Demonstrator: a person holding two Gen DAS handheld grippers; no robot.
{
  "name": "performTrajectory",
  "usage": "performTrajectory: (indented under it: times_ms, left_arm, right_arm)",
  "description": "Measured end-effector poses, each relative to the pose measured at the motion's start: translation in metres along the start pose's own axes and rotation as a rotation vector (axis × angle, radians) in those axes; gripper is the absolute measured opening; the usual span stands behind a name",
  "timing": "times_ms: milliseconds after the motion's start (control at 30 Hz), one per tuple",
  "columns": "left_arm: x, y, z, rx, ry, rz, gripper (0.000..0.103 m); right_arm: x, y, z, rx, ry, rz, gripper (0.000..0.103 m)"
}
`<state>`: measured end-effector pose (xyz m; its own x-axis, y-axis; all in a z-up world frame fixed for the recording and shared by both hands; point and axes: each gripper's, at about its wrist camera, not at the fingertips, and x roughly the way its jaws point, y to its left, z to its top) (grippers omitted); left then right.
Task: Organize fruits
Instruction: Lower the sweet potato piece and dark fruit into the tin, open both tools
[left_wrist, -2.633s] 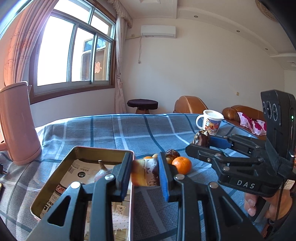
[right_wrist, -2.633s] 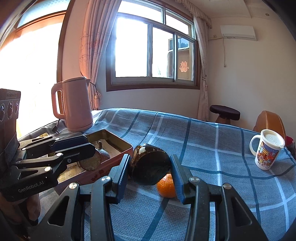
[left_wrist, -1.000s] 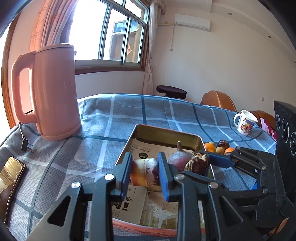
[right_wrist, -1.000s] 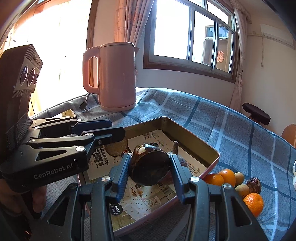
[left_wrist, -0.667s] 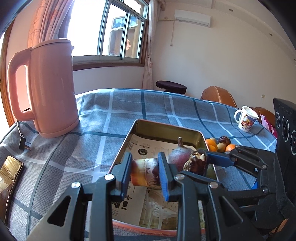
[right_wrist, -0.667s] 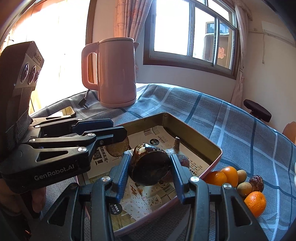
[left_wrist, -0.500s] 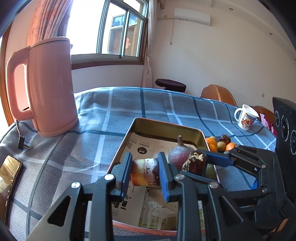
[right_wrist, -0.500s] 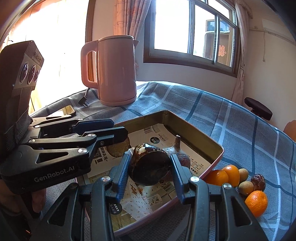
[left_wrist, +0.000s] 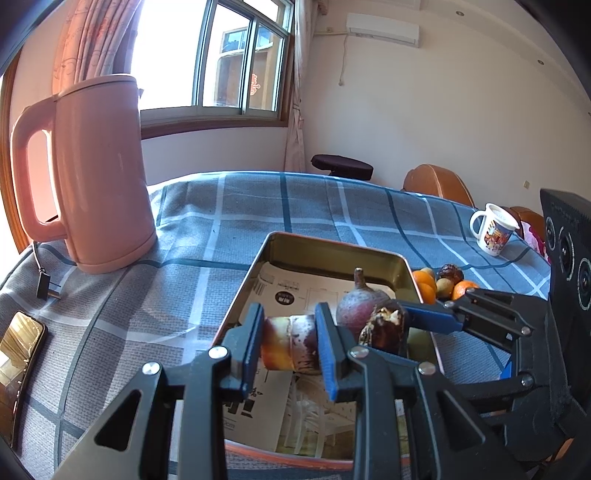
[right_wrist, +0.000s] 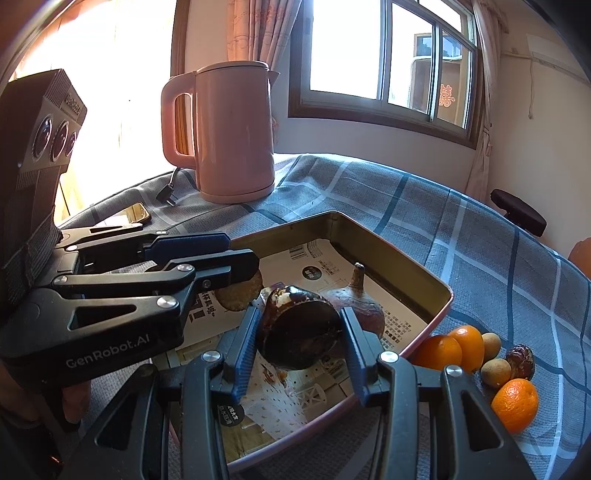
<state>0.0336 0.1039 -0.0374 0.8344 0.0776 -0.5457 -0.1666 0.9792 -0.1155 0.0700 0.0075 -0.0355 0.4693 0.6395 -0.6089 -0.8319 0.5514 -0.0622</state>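
A gold metal tray (left_wrist: 334, 248) (right_wrist: 391, 254) lined with newspaper lies on the checked cloth. My left gripper (left_wrist: 290, 345) is shut on a short yellow-and-purple cane piece (left_wrist: 291, 349) just above the tray's near part. Close to its right, my right gripper (right_wrist: 299, 332) (left_wrist: 391, 325) is shut on a dark brown round fruit (right_wrist: 297, 334) (left_wrist: 384, 328), also over the tray. A purple, stemmed fruit (left_wrist: 360, 304) (right_wrist: 360, 302) lies in the tray behind both. Loose oranges (right_wrist: 439, 350) and small brown fruits (right_wrist: 496, 367) sit on the cloth right of the tray.
A tall pink kettle (left_wrist: 96, 177) (right_wrist: 232, 136) stands at the back left of the tray, its plug (left_wrist: 44, 288) on the cloth. A phone (left_wrist: 18, 343) lies at the left edge. A printed mug (left_wrist: 493, 234) stands at the far right.
Both grippers swung left with their fruit, from beside the loose oranges to above the tray. Over the last second they have barely moved.
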Motion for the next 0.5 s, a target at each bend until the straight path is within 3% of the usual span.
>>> performTrajectory:
  times_ms: [100,167,200,267,300,500]
  left_arm:
    - [-0.002,-0.001,0.0,0.004,-0.006,0.014,0.031]
    - [-0.005,-0.001,0.0,0.004,-0.024,0.021,0.04]
    - [-0.007,-0.002,-0.001,0.008,-0.033,0.025,0.05]
    - [-0.011,-0.003,-0.001,0.013,-0.053,0.041,0.065]
    - [-0.013,-0.004,-0.002,0.01,-0.064,0.044,0.072]
    - [-0.02,-0.008,-0.003,-0.029,-0.096,0.026,0.08]
  right_arm:
    - [0.0,0.001,0.0,-0.005,0.002,-0.001,0.046]
    - [0.001,0.002,0.0,-0.01,0.002,-0.002,0.049]
    - [0.001,0.002,0.0,-0.011,0.003,-0.006,0.052]
    - [0.0,0.003,0.0,-0.012,-0.002,-0.019,0.068]
    - [-0.002,0.003,0.0,-0.011,-0.009,-0.025,0.069]
    - [-0.027,-0.013,-0.008,0.028,-0.084,-0.087,0.069]
